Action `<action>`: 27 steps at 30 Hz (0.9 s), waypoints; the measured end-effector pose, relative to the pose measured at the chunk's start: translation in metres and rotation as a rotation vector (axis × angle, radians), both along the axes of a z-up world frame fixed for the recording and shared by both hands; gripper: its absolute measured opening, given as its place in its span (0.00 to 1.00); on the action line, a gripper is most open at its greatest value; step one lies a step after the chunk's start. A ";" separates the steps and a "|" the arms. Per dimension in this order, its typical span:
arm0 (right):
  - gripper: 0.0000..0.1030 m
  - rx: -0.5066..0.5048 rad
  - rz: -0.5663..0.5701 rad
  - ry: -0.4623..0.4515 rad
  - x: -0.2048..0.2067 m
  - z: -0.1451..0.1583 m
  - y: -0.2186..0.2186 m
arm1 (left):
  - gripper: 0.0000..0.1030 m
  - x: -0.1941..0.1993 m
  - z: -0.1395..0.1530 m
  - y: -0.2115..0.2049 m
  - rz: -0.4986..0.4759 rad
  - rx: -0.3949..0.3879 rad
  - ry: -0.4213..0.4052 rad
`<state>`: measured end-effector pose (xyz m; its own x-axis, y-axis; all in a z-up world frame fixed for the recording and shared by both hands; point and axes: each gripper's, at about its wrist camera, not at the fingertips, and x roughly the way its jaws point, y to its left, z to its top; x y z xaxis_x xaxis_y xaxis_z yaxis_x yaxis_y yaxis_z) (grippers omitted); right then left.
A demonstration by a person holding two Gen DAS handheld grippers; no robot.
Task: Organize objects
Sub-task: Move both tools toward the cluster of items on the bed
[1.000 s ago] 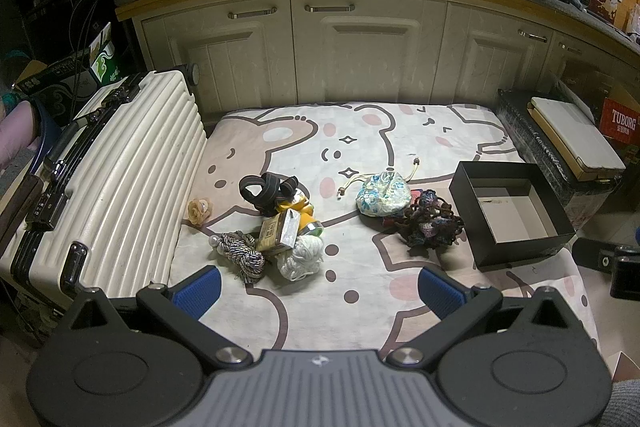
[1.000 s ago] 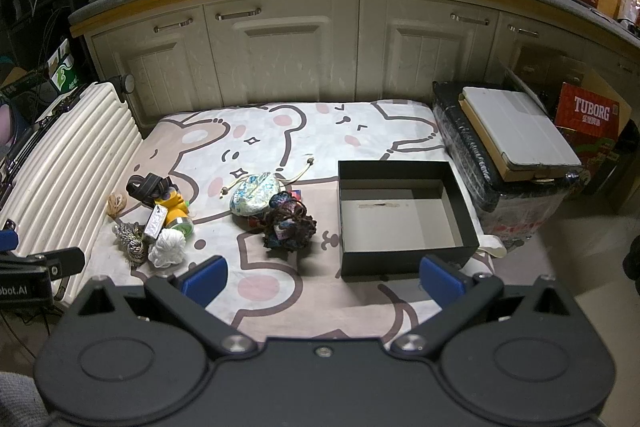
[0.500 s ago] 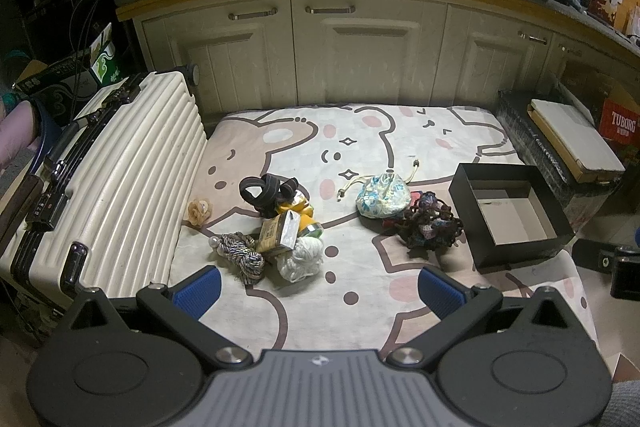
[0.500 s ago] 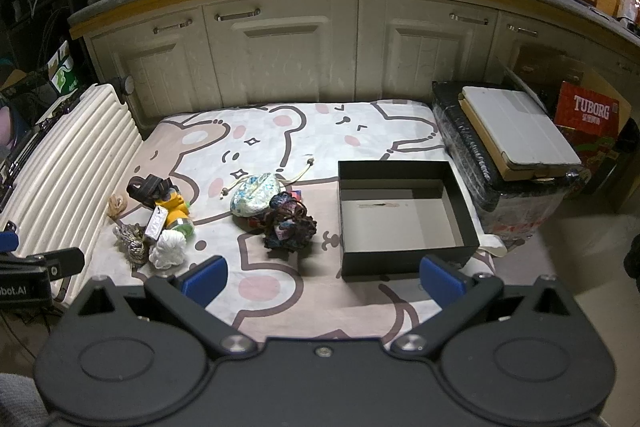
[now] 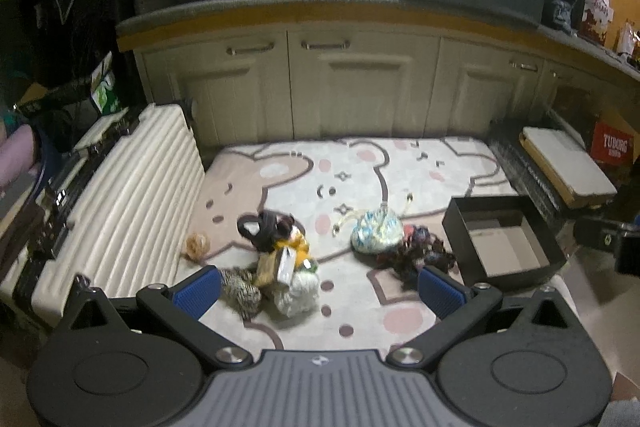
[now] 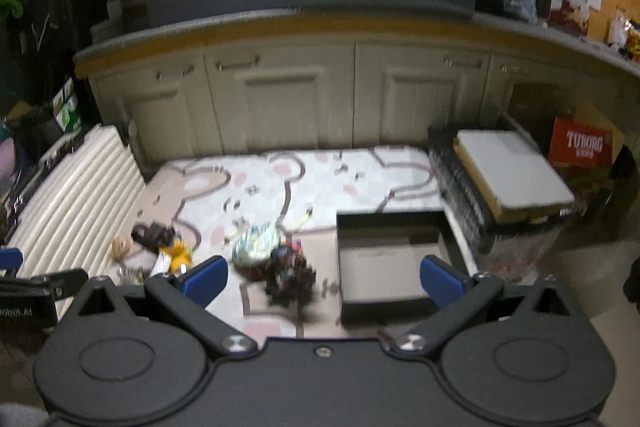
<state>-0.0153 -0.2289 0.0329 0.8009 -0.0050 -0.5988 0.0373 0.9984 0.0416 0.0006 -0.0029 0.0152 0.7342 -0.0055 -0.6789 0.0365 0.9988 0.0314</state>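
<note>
Clutter lies in two loose groups on the bear-print mat: toward nine o'clock of the mat's middle, a heap made up of a black strap, a yellow toy, a small boxed item, a white knitted lump and a speckled cord bundle, with a tan ball of twine just beside it toward the ribbed white suitcase. Toward three o'clock of that heap sit a patterned drawstring pouch and, touching it, a dark multicoloured tangle. Next toward three o'clock stands the black open box, its pale floor bare; from the right wrist the same box shows nothing inside, with the tangle and pouch just beside it at nine o'clock. Beyond the box at three o'clock is a dark crate topped by a flat white slab, then a red Tuborg carton. Cream cabinets close the mat at twelve o'clock. Left gripper hangs above the mat's near edge, blue pads spread wide, touching nothing. Right gripper likewise has its pads wide apart and empty, over the tangle and the box's near wall.
</note>
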 end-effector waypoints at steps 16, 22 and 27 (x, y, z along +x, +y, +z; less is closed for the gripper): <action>1.00 0.018 0.073 -0.224 0.045 0.062 0.009 | 1.00 0.038 0.080 0.004 0.036 -0.003 -0.270; 1.00 0.009 0.076 -0.288 0.068 0.076 0.019 | 1.00 0.058 0.096 0.008 0.068 -0.031 -0.330; 1.00 0.020 0.091 -0.290 0.098 0.072 0.022 | 1.00 0.073 0.095 0.014 0.073 -0.009 -0.418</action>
